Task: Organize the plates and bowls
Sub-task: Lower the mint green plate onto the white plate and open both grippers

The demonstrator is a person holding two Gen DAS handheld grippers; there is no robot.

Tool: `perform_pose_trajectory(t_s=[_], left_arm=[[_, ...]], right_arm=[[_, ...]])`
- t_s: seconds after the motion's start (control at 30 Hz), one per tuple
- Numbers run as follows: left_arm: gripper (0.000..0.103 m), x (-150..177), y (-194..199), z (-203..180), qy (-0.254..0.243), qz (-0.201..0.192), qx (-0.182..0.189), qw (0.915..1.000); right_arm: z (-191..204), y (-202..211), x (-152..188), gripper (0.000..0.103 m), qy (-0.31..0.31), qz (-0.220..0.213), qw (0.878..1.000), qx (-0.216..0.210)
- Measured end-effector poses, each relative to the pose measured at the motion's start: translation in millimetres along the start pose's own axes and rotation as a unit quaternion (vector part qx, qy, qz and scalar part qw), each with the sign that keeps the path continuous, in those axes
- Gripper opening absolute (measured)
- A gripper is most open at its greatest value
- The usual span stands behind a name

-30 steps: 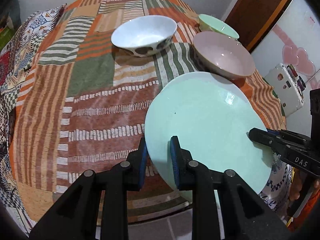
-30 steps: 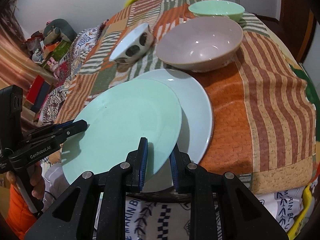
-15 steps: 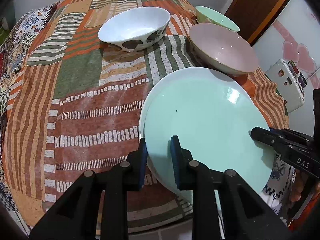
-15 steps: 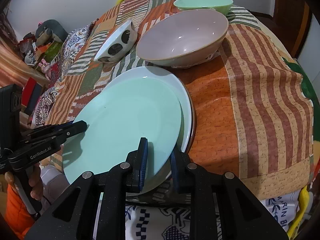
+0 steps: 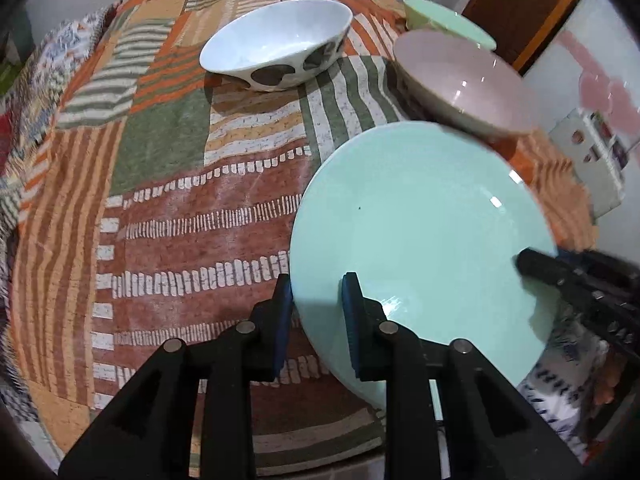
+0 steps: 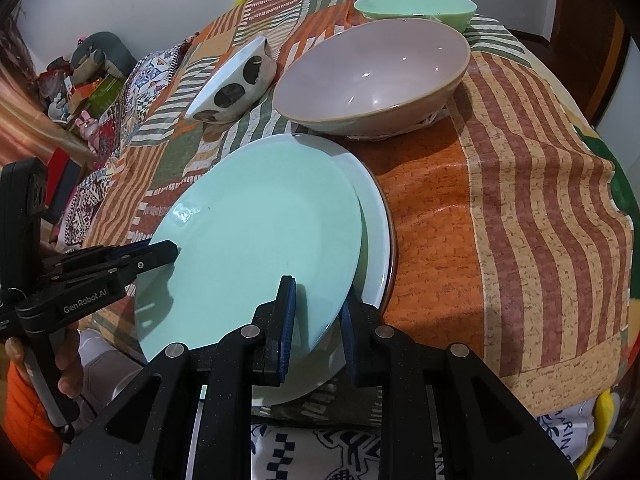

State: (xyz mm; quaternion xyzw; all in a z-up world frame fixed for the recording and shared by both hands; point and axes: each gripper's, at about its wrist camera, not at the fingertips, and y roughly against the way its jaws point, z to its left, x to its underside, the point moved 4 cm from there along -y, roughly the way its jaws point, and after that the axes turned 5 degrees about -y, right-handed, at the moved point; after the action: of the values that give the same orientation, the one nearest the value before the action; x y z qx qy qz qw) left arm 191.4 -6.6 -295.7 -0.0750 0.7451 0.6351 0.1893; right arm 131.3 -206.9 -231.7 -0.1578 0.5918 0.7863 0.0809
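A: Gripping what, near end?
B: Left gripper (image 5: 316, 300) & right gripper (image 6: 316, 300), both clamped on rim of mint plate (image 6: 256, 240), opp. sides, plate tilted over pale blue plate (image 6: 376, 220) on patchwork tablecloth (image 5: 180, 220).
A: Farther back?
B: Pink bowl (image 6: 372, 80) just behind plates; spotted white bowl (image 5: 276, 48) to its left, apart; green bowl (image 6: 416, 4) farthest, by pink one.

The left tongs (image 5: 316, 312) are closed on the near rim of the green plate (image 5: 420, 216), one blue pad above it and one below. The right tongs (image 6: 316, 320) are clamped likewise on the opposite rim, facing the left tongs across it.
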Motion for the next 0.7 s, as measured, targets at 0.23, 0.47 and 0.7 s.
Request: perform_pose_trajectory(t_s=[0.23, 0.47, 0.7], left_arm=[[0.023, 2.6, -2.9, 0.2, -0.006, -0.002, -0.012, 0.9999], [0.023, 2.3, -7.8, 4.5, 0.011, 0.009, 0.004, 0.9999], [0.025, 0.5, 4.8, 8.8, 0.010, -0.003, -0.010, 0.9999]], right_arm=[[1.4, -2.6, -2.9, 0.020, 0.005, 0.003, 1.000, 0.005], [-1.9, 2.3, -3.0, 0.020, 0.000, 0.010, 1.000, 0.004], [-8.3, 11.9, -3.2, 0.020, -0.010, 0.009, 1.000, -0.002]])
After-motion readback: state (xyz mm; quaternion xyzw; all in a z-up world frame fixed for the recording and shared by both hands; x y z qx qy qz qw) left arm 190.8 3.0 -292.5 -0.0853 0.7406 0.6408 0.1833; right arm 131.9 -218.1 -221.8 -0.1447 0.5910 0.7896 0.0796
